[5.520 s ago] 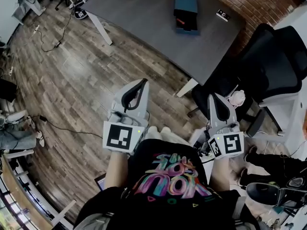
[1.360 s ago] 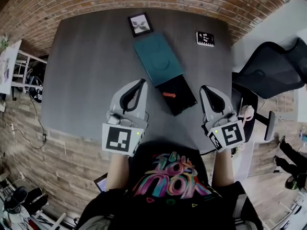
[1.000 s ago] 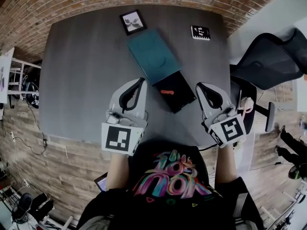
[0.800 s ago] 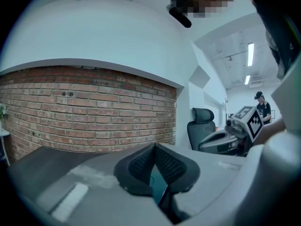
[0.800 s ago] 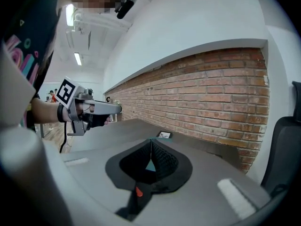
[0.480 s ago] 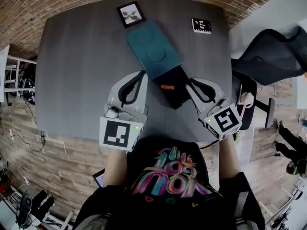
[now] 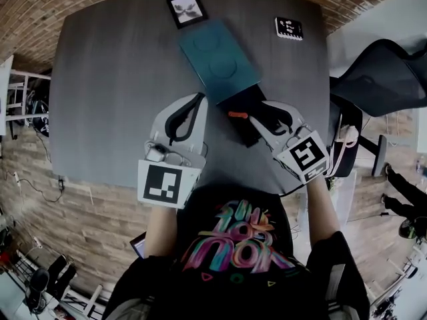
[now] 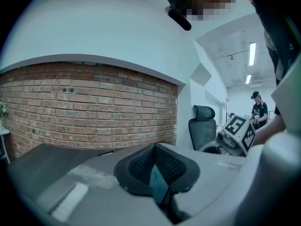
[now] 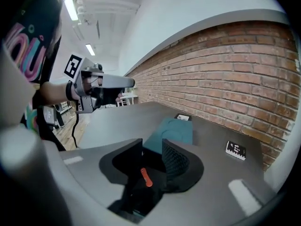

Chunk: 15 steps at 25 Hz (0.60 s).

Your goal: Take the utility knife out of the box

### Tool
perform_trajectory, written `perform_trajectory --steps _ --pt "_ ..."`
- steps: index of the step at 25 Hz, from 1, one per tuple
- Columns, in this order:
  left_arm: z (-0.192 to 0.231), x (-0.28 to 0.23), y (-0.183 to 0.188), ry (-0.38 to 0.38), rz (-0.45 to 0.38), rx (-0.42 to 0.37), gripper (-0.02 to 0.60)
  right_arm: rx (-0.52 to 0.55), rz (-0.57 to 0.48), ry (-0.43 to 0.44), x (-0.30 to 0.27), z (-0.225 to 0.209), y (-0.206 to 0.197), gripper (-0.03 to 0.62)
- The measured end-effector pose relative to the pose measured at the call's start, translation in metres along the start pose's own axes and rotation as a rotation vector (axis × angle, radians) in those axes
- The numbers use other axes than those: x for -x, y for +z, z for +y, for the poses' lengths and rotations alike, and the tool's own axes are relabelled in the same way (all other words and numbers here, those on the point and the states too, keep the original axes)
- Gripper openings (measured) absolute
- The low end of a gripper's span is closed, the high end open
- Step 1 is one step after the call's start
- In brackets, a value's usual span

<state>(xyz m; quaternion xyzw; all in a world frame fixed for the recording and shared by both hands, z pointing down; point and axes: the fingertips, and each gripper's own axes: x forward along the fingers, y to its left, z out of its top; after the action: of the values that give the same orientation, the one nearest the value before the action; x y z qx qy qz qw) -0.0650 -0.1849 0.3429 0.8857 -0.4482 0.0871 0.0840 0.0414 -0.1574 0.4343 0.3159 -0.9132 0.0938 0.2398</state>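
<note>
An open box lies on the grey table [image 7: 113,85], its teal lid [image 7: 217,55] beyond the black tray [image 7: 241,99]. A small orange-red utility knife [image 7: 238,115] rests in the tray. My right gripper [image 7: 257,115] hovers at the tray's near right edge, tilted down; its jaws are opening, with nothing pressed between them. In the right gripper view the knife [image 9: 146,177] shows below the gap of the right gripper [image 9: 151,147], with the lid [image 9: 171,131] ahead. My left gripper [image 7: 198,99] is shut and empty, left of the tray, pads [image 8: 141,164] together.
A small framed picture [image 7: 186,8] and a black-and-white marker card [image 7: 289,27] lie at the table's far side by the brick wall. A black office chair [image 7: 380,79] stands to the right. A person stands far off [image 8: 258,112].
My right gripper has dropped and swung left toward the black tray, and its jaws have parted. The left gripper has stayed put.
</note>
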Motion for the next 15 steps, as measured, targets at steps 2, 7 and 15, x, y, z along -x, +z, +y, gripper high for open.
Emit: perform_trajectory --steps 2,7,15 --pt "0.002 0.0 -0.002 0.007 0.004 0.001 0.002 0.022 0.014 0.012 -0.007 0.001 -0.002 0.126" --pt "0.004 -0.001 -0.008 0.012 0.011 0.001 0.002 0.096 0.066 0.04 -0.021 0.001 -0.014 0.138" --pt "0.009 0.002 -0.015 0.028 0.019 0.013 0.002 0.232 0.234 0.14 -0.045 0.012 -0.054 0.155"
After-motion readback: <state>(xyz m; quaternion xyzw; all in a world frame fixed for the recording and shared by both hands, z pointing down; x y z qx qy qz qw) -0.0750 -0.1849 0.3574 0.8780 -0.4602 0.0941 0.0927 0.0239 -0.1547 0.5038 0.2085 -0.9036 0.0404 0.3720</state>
